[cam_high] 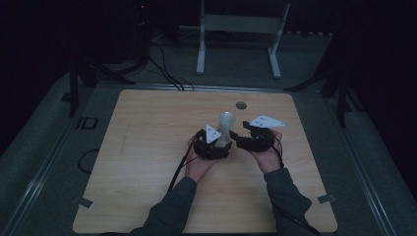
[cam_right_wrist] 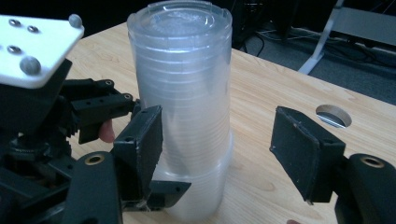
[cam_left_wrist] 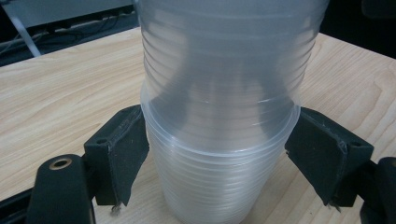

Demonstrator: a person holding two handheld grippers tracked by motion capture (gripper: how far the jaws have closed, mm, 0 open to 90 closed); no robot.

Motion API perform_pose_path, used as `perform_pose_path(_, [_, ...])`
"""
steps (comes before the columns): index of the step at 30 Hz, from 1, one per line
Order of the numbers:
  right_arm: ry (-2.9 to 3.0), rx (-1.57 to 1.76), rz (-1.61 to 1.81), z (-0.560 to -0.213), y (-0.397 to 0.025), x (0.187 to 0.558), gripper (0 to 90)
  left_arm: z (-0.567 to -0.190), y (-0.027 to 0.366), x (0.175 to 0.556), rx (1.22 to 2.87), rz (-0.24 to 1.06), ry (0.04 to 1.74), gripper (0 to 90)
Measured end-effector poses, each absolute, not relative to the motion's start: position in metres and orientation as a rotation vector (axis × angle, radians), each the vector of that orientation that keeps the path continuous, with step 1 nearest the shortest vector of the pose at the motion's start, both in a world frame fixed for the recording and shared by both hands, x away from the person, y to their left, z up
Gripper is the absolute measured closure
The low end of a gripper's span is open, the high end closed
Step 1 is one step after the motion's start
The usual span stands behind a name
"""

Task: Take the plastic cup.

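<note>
**Stack of cups held at its base by the left gripper**

A tall stack of clear, ribbed plastic cups stands inverted and upright near the middle of the pale wooden bench. The left gripper has its black jaws clamped on the wider bottom cup, one padded jaw touching each side just below the rim line. The right gripper sits just beside the stack, its jaws apart; one jaw lies close against the stack's side, the other stands well clear of it. In the high view both grippers flank the stack, left and right. A round grommet hole lies in the bench beyond the stack.
</note>
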State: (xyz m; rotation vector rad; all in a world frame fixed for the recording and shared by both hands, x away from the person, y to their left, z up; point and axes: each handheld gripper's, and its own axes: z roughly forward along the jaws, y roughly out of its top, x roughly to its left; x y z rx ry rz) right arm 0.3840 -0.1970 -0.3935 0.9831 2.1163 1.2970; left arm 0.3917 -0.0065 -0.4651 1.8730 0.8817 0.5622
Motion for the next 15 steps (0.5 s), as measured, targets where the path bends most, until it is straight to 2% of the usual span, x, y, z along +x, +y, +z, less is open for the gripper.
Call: perform_pose_path(15, [2.111,0.929,1.384,-0.377,-0.182,0.391,35.8,-0.467,-0.007,0.392,1.876,0.579,0.869,21.5])
